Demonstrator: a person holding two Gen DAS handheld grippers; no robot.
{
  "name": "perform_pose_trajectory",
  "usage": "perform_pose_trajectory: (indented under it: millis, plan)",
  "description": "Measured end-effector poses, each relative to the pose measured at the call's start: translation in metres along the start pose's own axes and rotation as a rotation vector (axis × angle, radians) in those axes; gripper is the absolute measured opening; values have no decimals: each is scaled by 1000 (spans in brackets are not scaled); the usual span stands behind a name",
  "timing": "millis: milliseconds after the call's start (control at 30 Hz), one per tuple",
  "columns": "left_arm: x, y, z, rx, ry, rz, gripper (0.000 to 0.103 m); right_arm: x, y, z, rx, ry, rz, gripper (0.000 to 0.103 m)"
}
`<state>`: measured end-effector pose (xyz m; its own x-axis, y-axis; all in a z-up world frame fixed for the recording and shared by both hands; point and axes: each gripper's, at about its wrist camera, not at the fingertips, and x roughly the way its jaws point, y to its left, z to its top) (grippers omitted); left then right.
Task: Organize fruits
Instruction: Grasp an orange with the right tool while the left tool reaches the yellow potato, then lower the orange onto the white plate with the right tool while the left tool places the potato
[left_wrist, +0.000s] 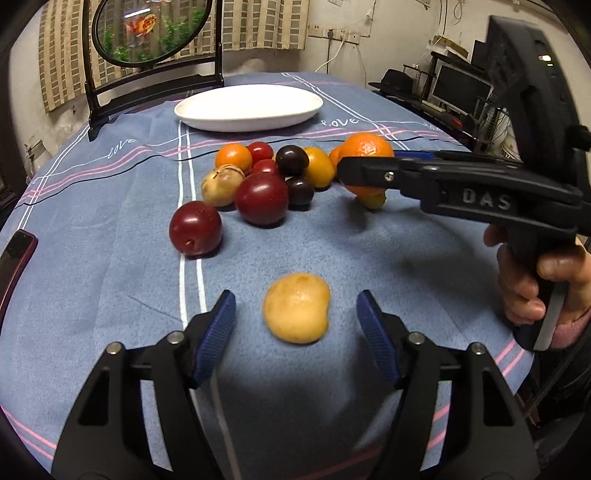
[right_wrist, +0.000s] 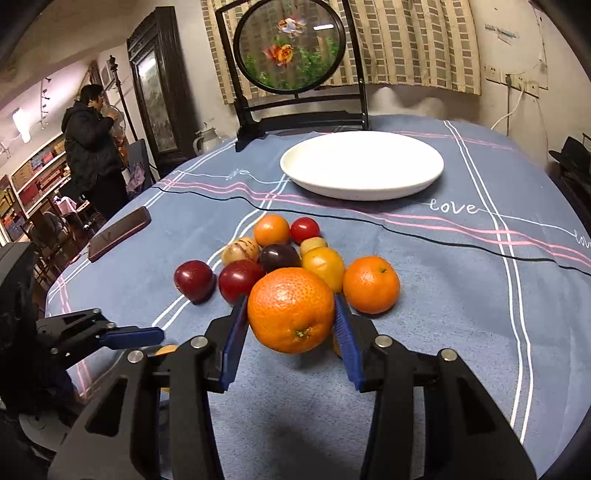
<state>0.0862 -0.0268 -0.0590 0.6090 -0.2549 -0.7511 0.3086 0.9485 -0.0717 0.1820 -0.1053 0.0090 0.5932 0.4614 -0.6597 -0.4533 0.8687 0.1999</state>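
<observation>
My left gripper (left_wrist: 296, 314) is open, its blue pads either side of a small yellow fruit (left_wrist: 297, 307) lying on the blue cloth, not touching it. My right gripper (right_wrist: 291, 317) is shut on a large orange (right_wrist: 291, 309) and holds it just above the cloth; the orange also shows in the left wrist view (left_wrist: 366, 149). A cluster of fruit lies mid-table: red plums (left_wrist: 261, 198) (left_wrist: 195, 228), dark plums (left_wrist: 291, 160), a small orange (left_wrist: 233, 156), cherry tomatoes (left_wrist: 260, 150). A second orange (right_wrist: 371, 284) lies to the right of the cluster. The white plate (left_wrist: 248, 107) behind is empty.
A phone (right_wrist: 120, 233) lies on the cloth at the left. A black stand with a round goldfish picture (right_wrist: 291, 46) stands behind the plate. A person (right_wrist: 94, 147) stands far left in the room. Shelves and monitors (left_wrist: 460, 88) are beyond the table's right edge.
</observation>
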Motion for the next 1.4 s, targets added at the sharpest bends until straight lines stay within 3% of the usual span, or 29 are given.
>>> perform_pose_trajectory:
  millis: [133,333,433,567,733,867,1033,1267,1400]
  plan:
    - [9,-2,0,-1,40,-5,43,-1,-4,0,17,-5,19,46]
    - [9,-2,-2,-2,42,2,37,0,-9,0,52,-5,30,46]
    - [7,2,2,-20,43,-30,37,0,-11,-1,66,-5,30,46]
    - [-4,17,22,-53,-1,-91,37,1,-24,12,106,-1,35,46]
    - [-8,48,86,-98,-92,-130,37,5,-51,58,149,-89,-39,46]
    - [26,72,152,-99,-130,-75,37,41,-70,99,142,-104,-119,46]
    - [93,109,216,-187,-57,-78,37,99,-90,133,126,-38,-157,46]
    - [158,122,248,-164,80,-22,37,152,-103,148,105,123,-156,46]
    - [176,127,250,-166,104,-20,37,159,-106,150,86,142,-162,46]
